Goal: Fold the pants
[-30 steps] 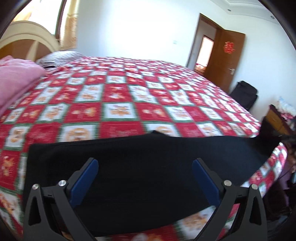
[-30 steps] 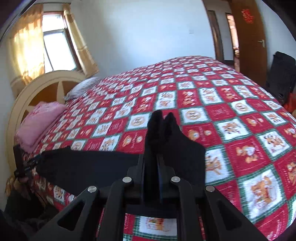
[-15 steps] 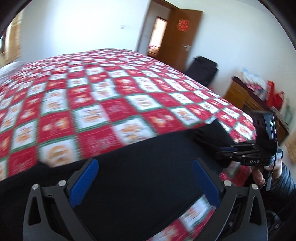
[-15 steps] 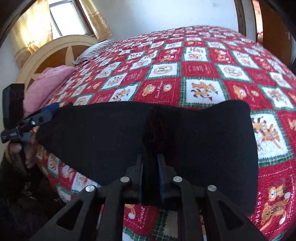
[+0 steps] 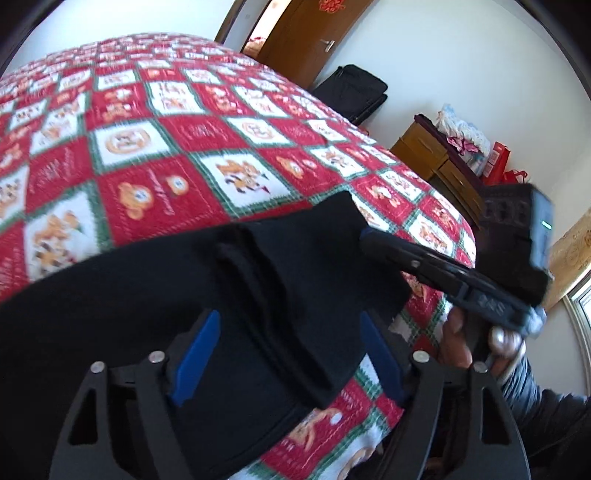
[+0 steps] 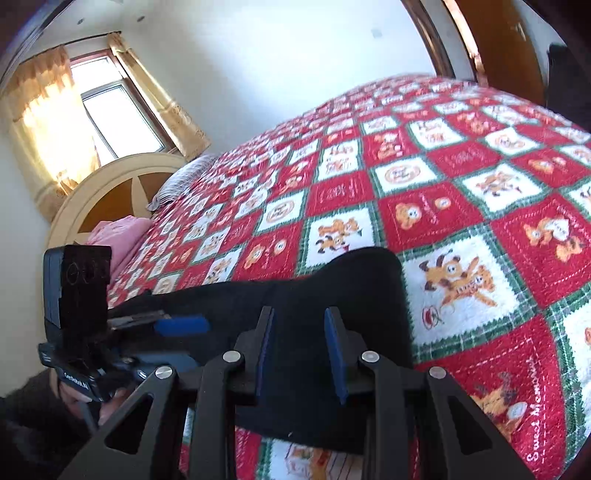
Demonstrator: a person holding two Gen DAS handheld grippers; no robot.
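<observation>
The black pants lie folded along the near edge of the bed, one end doubled over onto the rest. My left gripper is open, its blue-padded fingers wide apart over the folded cloth, holding nothing. My right gripper is open by a narrow gap just above the folded end, with no cloth between its pads. In the left wrist view the right gripper reaches in from the right at the fold's edge. In the right wrist view the left gripper shows at the left over the pants.
A red, white and green checked quilt covers the bed. A pink blanket and a striped pillow lie by the headboard. A black bag, a wooden door and a wooden cabinet stand beyond the bed's right side.
My right gripper carried the pants' end over onto the rest and let go; it now stands slightly open. My left gripper swung right toward the fold, still open.
</observation>
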